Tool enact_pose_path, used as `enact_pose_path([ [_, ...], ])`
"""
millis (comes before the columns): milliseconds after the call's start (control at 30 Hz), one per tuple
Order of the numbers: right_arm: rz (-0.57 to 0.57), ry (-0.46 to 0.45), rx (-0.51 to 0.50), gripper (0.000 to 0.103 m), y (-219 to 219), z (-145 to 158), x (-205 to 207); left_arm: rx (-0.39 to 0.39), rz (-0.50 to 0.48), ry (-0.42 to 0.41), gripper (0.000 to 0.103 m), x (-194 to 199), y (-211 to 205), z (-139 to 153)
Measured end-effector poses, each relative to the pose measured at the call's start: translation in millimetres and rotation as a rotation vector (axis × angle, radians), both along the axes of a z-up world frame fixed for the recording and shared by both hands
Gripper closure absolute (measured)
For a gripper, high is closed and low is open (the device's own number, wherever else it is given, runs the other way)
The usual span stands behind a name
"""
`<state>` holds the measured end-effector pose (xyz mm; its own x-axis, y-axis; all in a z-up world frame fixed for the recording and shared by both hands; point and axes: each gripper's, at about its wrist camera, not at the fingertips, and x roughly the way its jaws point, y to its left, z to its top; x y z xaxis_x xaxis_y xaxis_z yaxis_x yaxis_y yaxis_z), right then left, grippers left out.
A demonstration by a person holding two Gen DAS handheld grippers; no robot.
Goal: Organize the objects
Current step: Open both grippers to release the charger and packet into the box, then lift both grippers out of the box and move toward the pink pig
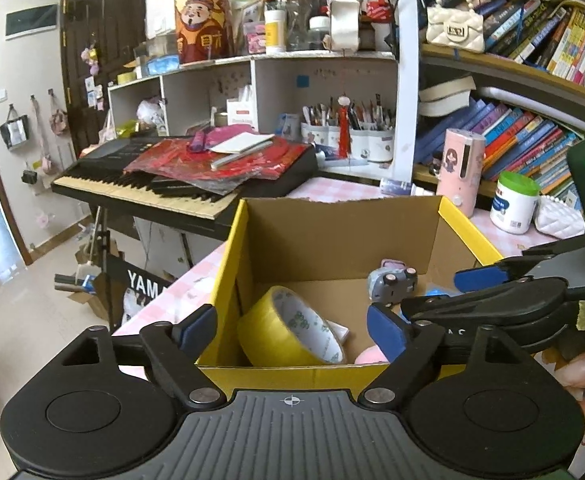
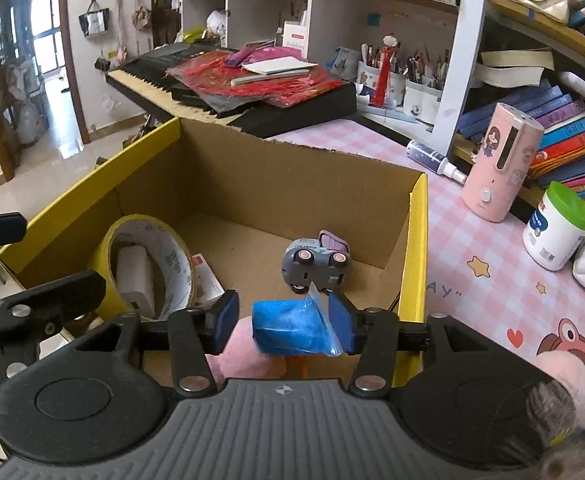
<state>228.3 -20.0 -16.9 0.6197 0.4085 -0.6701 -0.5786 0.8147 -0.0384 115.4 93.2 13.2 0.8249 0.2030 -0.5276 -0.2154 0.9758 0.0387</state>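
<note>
Blue packet [image 2: 292, 330] between slackened right fingers [image 2: 341, 322] over box [image 2: 416, 240]; left fingers [image 1: 196, 326] spread.

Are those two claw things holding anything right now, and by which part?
The left gripper holds nothing; its fingers stand wide apart. The blue packet sits between the right gripper's fingers, one side clearly loose, so a real hold cannot be told.

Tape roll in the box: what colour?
Yellow tape roll, with a white inner core printed in green; the left wrist view shows it best.

Daylit room w/ pale tiled floor [image 1: 20, 312], dark door [image 1: 100, 52], keyboard [image 1: 180, 176], crammed bookshelves [image 1: 532, 148], possibly window [image 2: 44, 28] beyond.
</note>
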Motion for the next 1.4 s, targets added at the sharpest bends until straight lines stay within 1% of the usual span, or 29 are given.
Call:
enact_pose_path([
  [100,-0.008,-0.023,0.02,0.046,-2,6,-6,0.002,0.001,-0.004,0.016,-4,1,2],
  [167,-0.018,-0.048,0.032,0.044,-3,11,-11,0.005,0.012,-0.011,0.012,-6,3,3],
  [233,-0.035,-0.077,0.041,0.036,-4,17,-16,0.002,0.024,-0.02,0.009,-9,5,5],
  [367,-0.081,-0.122,0.074,0.029,-10,28,-27,-0.007,0.036,-0.034,0.008,-15,7,8],
  [400,-0.095,-0.133,0.08,0.026,-12,31,-30,-0.006,0.037,-0.037,0.008,-17,8,9],
  [567,-0.161,-0.188,0.097,0.02,-21,42,-47,0.011,0.051,-0.053,0.005,-28,9,13],
  [700,-0.206,-0.212,0.1,0.017,-27,45,-64,0.008,0.059,-0.065,0.004,-41,13,15],
  [1000,-0.284,-0.167,0.072,0.017,-37,33,-110,0.004,0.028,-0.039,0.004,-74,13,11],
  [1200,-0.304,-0.144,0.04,0.014,-40,21,-148,-0.032,0.003,0.025,0.004,-99,11,1],
  [1400,-0.346,-0.105,0.017,0.012,-47,8,-186,-0.028,-0.029,0.085,0.004,-123,4,-11],
])
